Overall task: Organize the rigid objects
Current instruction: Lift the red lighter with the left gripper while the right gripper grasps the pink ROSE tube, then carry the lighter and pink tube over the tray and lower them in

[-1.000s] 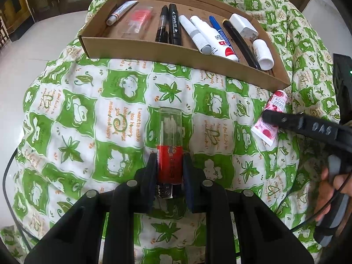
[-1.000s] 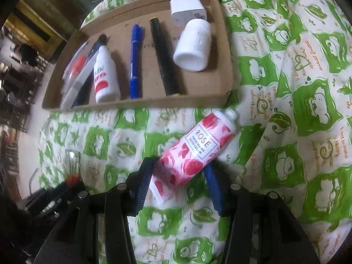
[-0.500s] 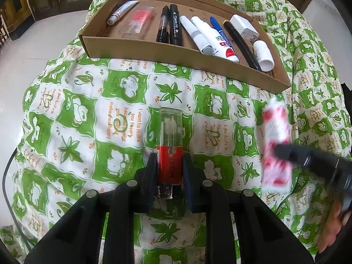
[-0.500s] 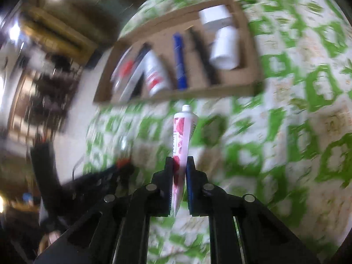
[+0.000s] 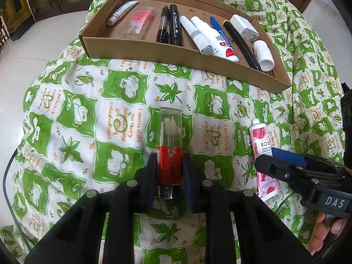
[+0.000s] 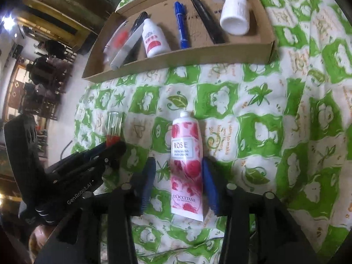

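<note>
My left gripper [image 5: 169, 165] is shut on a clear case with a red base [image 5: 170, 145], held low over the green-and-white cloth; it also shows in the right wrist view [image 6: 113, 129]. My right gripper [image 6: 179, 176] is open, its blue pads on either side of a pink rose hand-cream tube [image 6: 187, 165] that lies flat on the cloth, cap pointing at the tray. The tube also shows in the left wrist view [image 5: 263, 151]. A cardboard tray [image 5: 140, 51] at the back holds pens, markers, white bottles and a small tube.
The tray [image 6: 176, 59] sits at the far edge of the cloth-covered surface. In it are a white bottle [image 6: 235, 14], a blue pen [image 6: 180, 25], a black pen [image 6: 206, 19] and a white box [image 5: 244, 27]. White floor lies to the left.
My right gripper had the rose tube lifted and pinched half a second ago; now the tube lies flat on the cloth and the jaws have opened. The left gripper has not moved.
</note>
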A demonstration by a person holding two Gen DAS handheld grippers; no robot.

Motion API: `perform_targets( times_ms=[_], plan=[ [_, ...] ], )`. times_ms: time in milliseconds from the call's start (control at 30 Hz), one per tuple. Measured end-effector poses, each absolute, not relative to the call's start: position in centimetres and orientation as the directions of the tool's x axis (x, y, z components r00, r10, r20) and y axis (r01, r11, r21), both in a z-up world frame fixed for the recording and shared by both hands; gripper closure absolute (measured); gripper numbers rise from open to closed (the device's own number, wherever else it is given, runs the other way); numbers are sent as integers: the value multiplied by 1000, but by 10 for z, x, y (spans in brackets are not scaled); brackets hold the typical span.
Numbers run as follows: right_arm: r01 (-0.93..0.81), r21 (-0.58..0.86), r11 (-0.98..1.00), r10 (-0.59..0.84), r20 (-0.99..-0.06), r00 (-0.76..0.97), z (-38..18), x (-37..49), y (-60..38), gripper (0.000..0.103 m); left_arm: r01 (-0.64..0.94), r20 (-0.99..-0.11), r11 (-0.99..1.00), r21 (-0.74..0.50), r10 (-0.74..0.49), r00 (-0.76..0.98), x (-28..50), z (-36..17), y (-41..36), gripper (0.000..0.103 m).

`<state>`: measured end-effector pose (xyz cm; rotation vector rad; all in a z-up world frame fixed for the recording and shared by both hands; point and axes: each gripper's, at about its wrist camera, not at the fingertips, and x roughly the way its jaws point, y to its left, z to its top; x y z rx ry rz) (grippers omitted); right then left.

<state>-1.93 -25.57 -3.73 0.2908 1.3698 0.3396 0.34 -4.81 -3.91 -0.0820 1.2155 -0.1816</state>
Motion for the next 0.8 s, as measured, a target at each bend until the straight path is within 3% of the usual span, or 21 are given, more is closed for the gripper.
perform_targets(
  times_ms=[333, 433, 533, 800],
  plan=[
    [-248, 165, 955, 210, -963, 170, -41, -31, -221, 59, 96, -924, 983, -158, -181, 335, 4, -39, -48, 83],
    [-287, 106, 952, 164, -969, 183, -45, -32, -214, 66, 95, -924, 983, -158, -181, 336, 4, -39, -50, 83],
    [-292, 99, 951, 159, -969, 189, -46, -31, -210, 73, 94, -924, 983, -157, -180, 338, 4, -40, -51, 83],
    [-267, 206, 941, 273, -930, 244, -17, -29, -225, 74, 83, -882, 964, -252, -264, 391, 2, -27, -39, 84]
  ],
)
